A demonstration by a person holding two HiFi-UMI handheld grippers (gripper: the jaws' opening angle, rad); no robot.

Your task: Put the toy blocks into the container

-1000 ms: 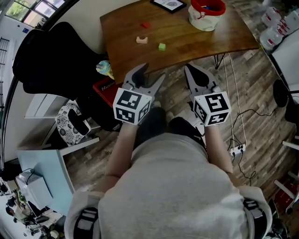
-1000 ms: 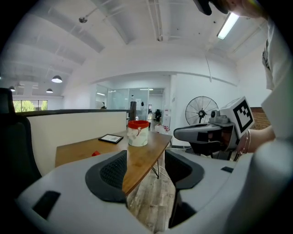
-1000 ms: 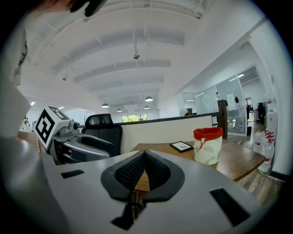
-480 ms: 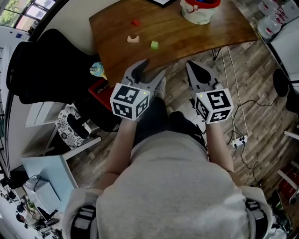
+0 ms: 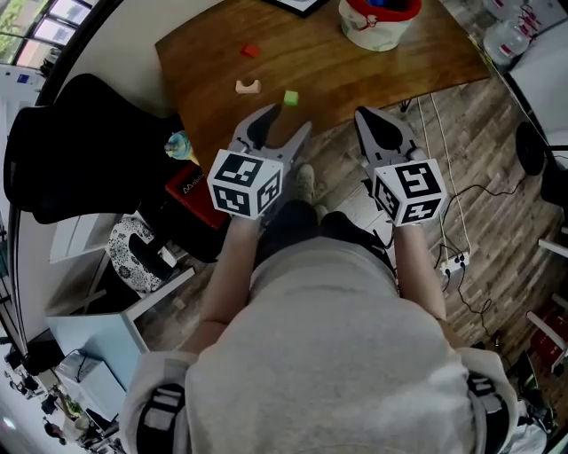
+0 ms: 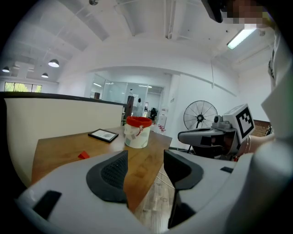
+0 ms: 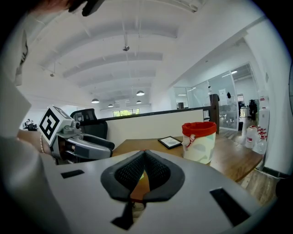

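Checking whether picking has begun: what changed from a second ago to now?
Both hand-held grippers advanced toward the table: the left hand-held gripper now nears the green block, its empty jaws just closing slightly; the right hand-held gripper stays shut. Nothing was grasped or released. The red block, tan block and container lie unmoved on the table.

- The table (image 5: 355, 75) lies ahead of me, with my left gripper (image 5: 286, 122) and right gripper (image 5: 366, 118) side by side at its near edge.
- The nearest block (image 5: 290, 97) sits on the table just beyond the left gripper.
- The middle block (image 5: 248, 85) is to its left, and the farthest block (image 5: 251, 50) is behind that one.
- The container (image 5: 380, 22) stands toward the far right of the table, well apart from the blocks.
- A flat frame (image 5: 297, 4) lies to the container's left.
- A chair (image 5: 80, 151) stands on the floor left of the table.
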